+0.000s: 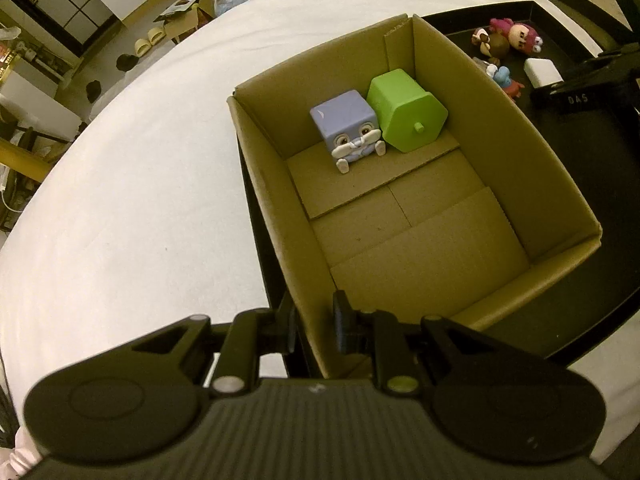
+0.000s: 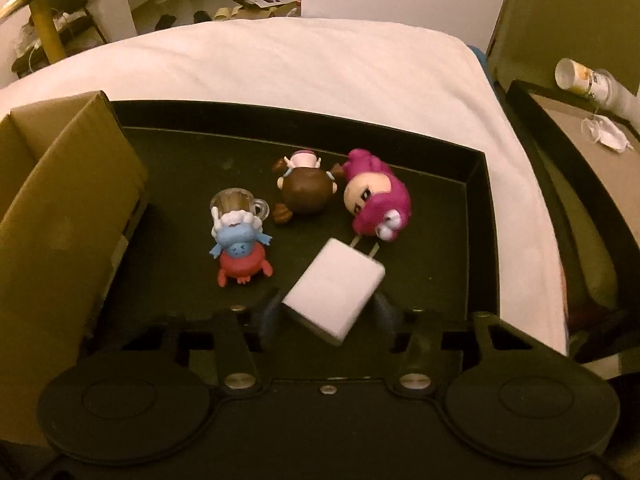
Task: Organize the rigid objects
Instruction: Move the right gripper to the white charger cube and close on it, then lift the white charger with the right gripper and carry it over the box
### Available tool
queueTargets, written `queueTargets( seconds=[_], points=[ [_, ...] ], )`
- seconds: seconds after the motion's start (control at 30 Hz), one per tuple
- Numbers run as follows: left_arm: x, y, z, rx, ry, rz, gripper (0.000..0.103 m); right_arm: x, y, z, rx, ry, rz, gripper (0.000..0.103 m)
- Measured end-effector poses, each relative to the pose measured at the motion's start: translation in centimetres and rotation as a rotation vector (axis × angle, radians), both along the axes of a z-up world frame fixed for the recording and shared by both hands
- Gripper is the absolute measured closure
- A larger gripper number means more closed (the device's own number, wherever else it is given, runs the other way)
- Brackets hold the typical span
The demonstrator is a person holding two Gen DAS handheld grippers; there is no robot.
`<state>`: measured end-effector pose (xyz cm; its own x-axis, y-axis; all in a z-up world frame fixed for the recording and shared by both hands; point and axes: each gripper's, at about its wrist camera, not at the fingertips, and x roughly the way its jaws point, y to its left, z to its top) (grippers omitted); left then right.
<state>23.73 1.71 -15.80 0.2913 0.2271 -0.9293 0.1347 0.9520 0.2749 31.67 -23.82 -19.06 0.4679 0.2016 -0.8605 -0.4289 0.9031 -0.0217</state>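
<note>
Bed [image 1: 140,200] carries black tray [image 2: 476,208]; cardboard box [image 1: 560,184] stands on tray's left part.

Box so far: green pot [image 1: 404,116] and purple cube toy [image 1: 348,128] touching at far end, rest bare.

Still on tray, yours to move: pink doll [image 2: 376,200], brown doll [image 2: 308,192], blue-and-red figure [image 2: 240,248], small clear mug [image 2: 236,202], white charger [image 2: 336,292].

Your left tool [image 1: 316,324] clenched on box's near wall, steadying.

Your right tool [image 2: 326,308] grasping charger, next in. Judged well under half done.
</note>
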Motion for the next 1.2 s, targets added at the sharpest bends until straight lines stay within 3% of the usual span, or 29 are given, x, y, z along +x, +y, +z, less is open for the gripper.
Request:
queueTargets(
  seconds=[0.23,0.7,0.77,0.97,1.2],
  points=[
    [0.0,0.0,0.0,0.000,0.000,0.000,0.086,-0.4,-0.6,0.2,0.032,0.015,-0.023,0.063],
    [0.2,-0.1,0.0,-0.002,0.003,0.027,0.086,-0.4,-1.5,-0.1,0.017,-0.008,-0.136,0.058],
    [0.2,0.1,0.0,-0.015,-0.005,0.055,0.086,-0.4,-1.2,0.0,0.014,-0.016,-0.131,0.065],
    [0.0,0.6,-0.4,-0.025,-0.041,0.152,0.086,-1.3,-0.9,0.7,0.029,-0.058,-0.082,0.067],
    [0.2,2.0,-0.6,-0.119,-0.017,0.334,0.089,-3.5,0.2,2.7,0.028,-0.149,0.011,0.067]
  ],
)
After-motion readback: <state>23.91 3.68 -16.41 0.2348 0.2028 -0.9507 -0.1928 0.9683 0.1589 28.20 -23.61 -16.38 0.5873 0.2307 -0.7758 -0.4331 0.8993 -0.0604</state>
